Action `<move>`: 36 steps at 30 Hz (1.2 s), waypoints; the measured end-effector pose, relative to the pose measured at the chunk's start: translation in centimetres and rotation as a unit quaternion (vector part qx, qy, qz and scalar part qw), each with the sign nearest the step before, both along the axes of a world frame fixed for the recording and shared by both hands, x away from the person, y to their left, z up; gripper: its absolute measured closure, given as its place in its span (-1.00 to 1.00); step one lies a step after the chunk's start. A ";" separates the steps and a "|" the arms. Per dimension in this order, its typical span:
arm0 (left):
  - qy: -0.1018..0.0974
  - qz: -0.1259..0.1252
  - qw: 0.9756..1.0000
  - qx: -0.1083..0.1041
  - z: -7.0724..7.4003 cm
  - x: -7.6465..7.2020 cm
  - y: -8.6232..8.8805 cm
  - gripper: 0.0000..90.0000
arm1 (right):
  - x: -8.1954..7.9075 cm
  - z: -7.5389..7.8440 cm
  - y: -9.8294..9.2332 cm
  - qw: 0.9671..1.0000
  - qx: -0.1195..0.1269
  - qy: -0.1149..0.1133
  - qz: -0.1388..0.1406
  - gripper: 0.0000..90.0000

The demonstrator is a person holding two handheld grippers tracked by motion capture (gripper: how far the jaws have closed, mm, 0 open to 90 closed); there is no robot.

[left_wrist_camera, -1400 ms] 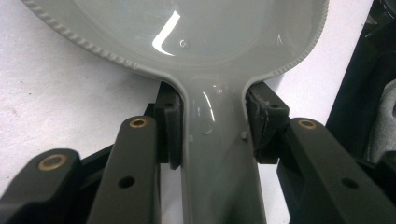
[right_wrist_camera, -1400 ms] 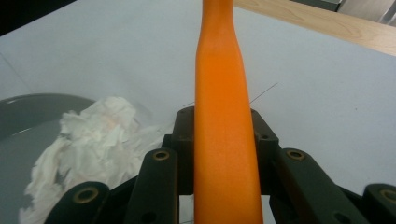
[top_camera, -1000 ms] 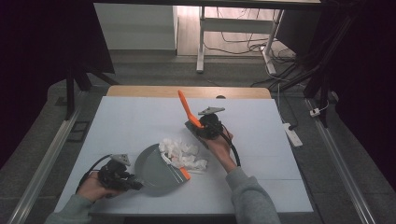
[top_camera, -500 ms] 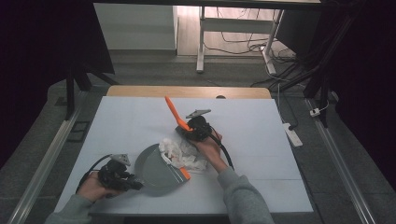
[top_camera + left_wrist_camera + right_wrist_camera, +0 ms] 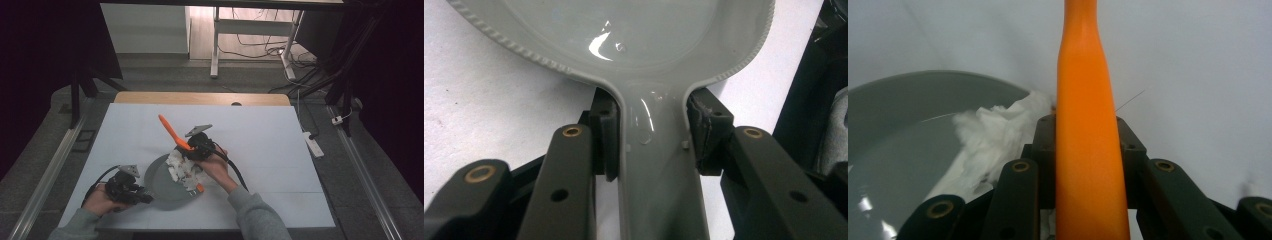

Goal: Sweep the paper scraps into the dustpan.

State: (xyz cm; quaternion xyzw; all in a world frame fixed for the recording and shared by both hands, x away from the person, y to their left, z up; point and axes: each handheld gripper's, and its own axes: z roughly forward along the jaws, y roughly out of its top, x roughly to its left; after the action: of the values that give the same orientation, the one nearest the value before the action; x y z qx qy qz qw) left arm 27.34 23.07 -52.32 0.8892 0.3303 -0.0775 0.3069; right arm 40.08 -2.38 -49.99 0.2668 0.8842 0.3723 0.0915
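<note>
Work in hand: wiping or scraping out a grey pan [image 5: 167, 187] with a wad of white paper [image 5: 180, 167], an orange tool [image 5: 175, 135] being the thing that works it.
Done so far: the pan is pinned in place and the paper already sits inside it, at its far right edge; the tool is gripped and over the pan.
Left to do: by my guess most of the cleaning, since much of the pan floor lies bare of paper; I cannot tell from here whether it is clean.
Pan: flat on the table [image 5: 260, 130], near the front edge, handle toward the person's left.
Left gripper [image 5: 131, 192]: clamped on the pan handle [image 5: 659, 165], one jaw pressing each side where the handle meets the bowl.
Left hand pose: low, resting at the table, forearm coming in from the front.
Right gripper [image 5: 192, 148]: closed on the orange tool partway along; one end slants up and away to the left, the other comes out below the paper.
Right hand pose: raised over the pan's right side, wrist bent, gripper just above the paper.
Second orange bit [image 5: 199, 188]: at the pan's near rim, likely that tool's lower end.
</note>
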 end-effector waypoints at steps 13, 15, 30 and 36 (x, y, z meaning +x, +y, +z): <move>0.001 0.001 1.000 0.000 0.0 0.0 0.0 0.36 | -3.2 2.1 0.2 0.998 0.029 -0.019 0.048 0.56; 0.000 0.001 1.000 0.000 0.0 0.0 0.0 0.36 | -3.0 2.6 -0.5 0.998 0.037 -0.027 0.037 0.56; 0.001 0.001 1.000 0.001 -0.1 0.0 -0.1 0.36 | -1.7 3.4 -6.5 0.996 0.066 -0.035 -0.043 0.56; 0.001 0.001 1.000 0.001 0.0 -0.1 -0.1 0.36 | -2.2 3.5 -9.0 0.994 0.066 -0.033 -0.075 0.56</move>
State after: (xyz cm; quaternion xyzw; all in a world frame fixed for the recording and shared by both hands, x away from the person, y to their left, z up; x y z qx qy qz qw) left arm 27.29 22.98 -52.35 0.8888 0.3319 -0.0774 0.3063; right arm 37.85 -11.39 -46.48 0.3258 0.8318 0.4300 0.1304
